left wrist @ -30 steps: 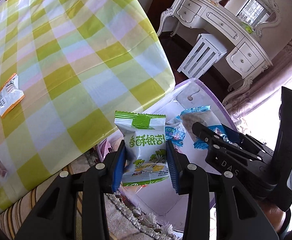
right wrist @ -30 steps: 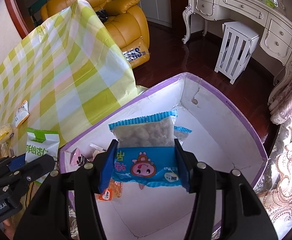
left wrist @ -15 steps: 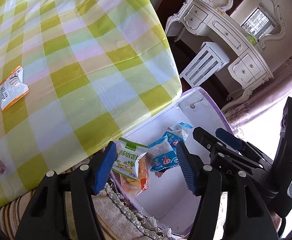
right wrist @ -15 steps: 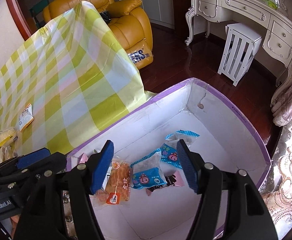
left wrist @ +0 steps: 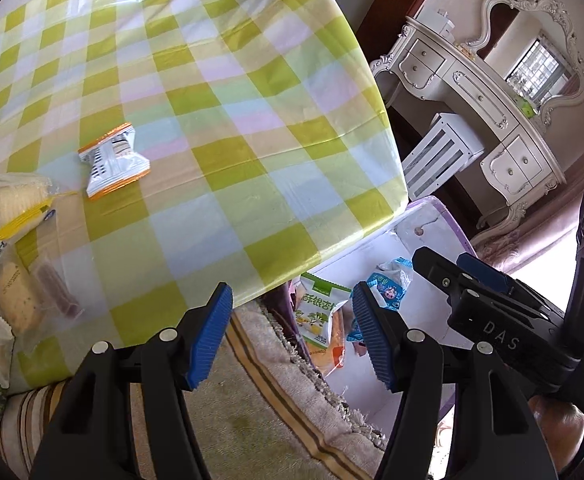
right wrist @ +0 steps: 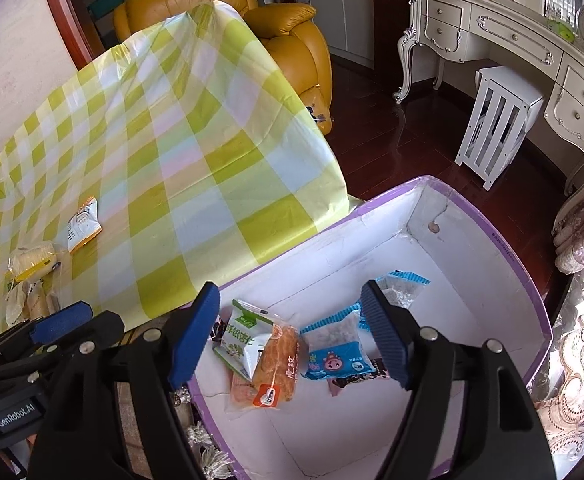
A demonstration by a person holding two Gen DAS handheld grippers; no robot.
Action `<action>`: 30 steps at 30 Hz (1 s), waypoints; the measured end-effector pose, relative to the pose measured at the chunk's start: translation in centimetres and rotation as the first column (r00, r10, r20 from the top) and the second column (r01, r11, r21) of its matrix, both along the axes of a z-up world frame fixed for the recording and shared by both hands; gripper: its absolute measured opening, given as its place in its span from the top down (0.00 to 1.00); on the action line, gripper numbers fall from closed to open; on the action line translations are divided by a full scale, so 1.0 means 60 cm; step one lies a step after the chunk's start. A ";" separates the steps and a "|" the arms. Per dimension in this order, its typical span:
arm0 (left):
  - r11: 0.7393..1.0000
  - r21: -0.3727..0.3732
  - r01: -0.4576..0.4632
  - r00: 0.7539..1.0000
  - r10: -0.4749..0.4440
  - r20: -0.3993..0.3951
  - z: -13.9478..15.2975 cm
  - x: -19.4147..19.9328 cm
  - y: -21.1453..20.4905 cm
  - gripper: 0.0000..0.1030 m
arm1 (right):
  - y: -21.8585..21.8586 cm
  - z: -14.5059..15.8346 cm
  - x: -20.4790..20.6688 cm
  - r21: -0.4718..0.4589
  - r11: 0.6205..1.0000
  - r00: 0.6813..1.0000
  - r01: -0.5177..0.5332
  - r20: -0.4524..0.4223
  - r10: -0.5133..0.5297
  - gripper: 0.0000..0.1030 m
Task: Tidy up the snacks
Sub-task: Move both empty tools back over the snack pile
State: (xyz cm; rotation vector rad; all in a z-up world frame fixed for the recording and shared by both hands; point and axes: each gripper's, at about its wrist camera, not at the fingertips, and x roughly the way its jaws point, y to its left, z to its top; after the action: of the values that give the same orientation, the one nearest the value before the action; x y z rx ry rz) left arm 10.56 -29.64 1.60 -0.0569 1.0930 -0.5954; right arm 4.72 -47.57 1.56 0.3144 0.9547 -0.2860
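A purple-rimmed white box [right wrist: 500,236] stands on the floor beside the table. In it lie a green-and-white snack packet [right wrist: 244,336], an orange bread packet [right wrist: 272,372] and blue packets [right wrist: 338,354]. My right gripper [right wrist: 298,336] is open and empty above the box. My left gripper [left wrist: 292,338] is open and empty over the table edge and the box [left wrist: 448,216]; the green packet [left wrist: 318,308] shows below it. An orange-and-white packet [left wrist: 112,162] and several snacks [left wrist: 8,208] lie on the checked tablecloth [left wrist: 196,92].
A fringed rug [left wrist: 252,420] lies under the table edge. A white dressing table [right wrist: 532,48] and white stool [right wrist: 496,120] stand beyond the box. A yellow armchair [right wrist: 276,28] is behind the table. A curtain [right wrist: 580,232] hangs at the right.
Both grippers opened and dropped their packets into the box: the green packet from the left, the blue one from the right. Both then rose, and the left swung back toward the table.
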 end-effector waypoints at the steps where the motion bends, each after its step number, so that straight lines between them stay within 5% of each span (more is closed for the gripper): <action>1: 1.000 -0.008 -0.013 1.000 0.013 -0.003 0.001 0.000 0.013 0.41 | 0.006 0.002 0.002 -0.001 1.000 1.000 -0.007 0.000 0.007 0.28; 13: 0.977 -0.028 -0.209 0.978 0.208 -0.022 0.007 -0.010 0.179 0.41 | 0.105 0.008 0.024 -0.008 0.991 0.991 -0.136 -0.010 0.136 0.26; 30: 0.872 -0.023 -0.490 0.870 0.487 -0.075 0.000 -0.060 0.399 0.41 | 0.212 0.006 0.058 0.000 0.951 0.950 -0.311 -0.038 0.310 0.26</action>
State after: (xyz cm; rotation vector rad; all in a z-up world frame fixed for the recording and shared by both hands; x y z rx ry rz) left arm 6.98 -5.71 1.59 -0.3833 1.0782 -0.1570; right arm 8.19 -34.86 1.93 0.1497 1.0243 -0.0058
